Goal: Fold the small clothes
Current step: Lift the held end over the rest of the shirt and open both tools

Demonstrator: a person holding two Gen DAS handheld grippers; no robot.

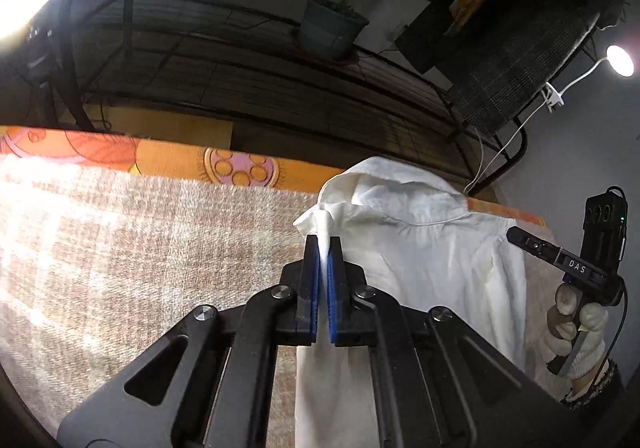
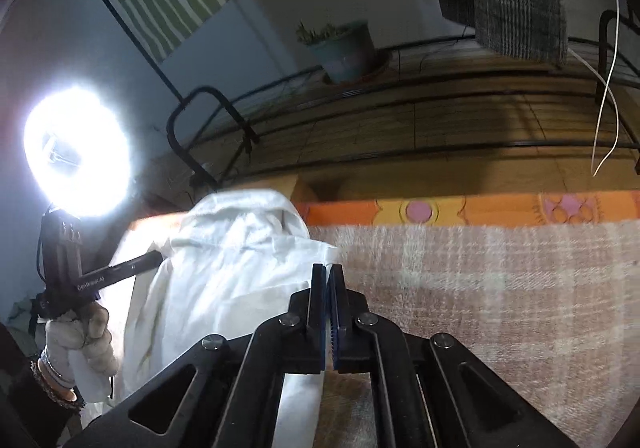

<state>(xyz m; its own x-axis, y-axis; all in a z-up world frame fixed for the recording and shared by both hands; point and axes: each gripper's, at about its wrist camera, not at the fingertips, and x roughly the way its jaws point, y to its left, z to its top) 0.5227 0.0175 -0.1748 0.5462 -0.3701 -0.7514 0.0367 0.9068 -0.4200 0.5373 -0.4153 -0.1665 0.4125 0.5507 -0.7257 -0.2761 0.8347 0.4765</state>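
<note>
A small white collared shirt hangs in the air above a pinkish-brown checked blanket. My left gripper is shut on one shoulder edge of the shirt, cloth pinched between its blue pads. My right gripper is shut on the other shoulder edge of the shirt. Each gripper shows in the other's view: the right one at the shirt's far edge, the left one likewise. The shirt's lower part hangs below both views.
The blanket lies over an orange patterned sheet. Behind stands a black metal rack with a potted plant and a dark woven cloth. A bright ring lamp glares at left.
</note>
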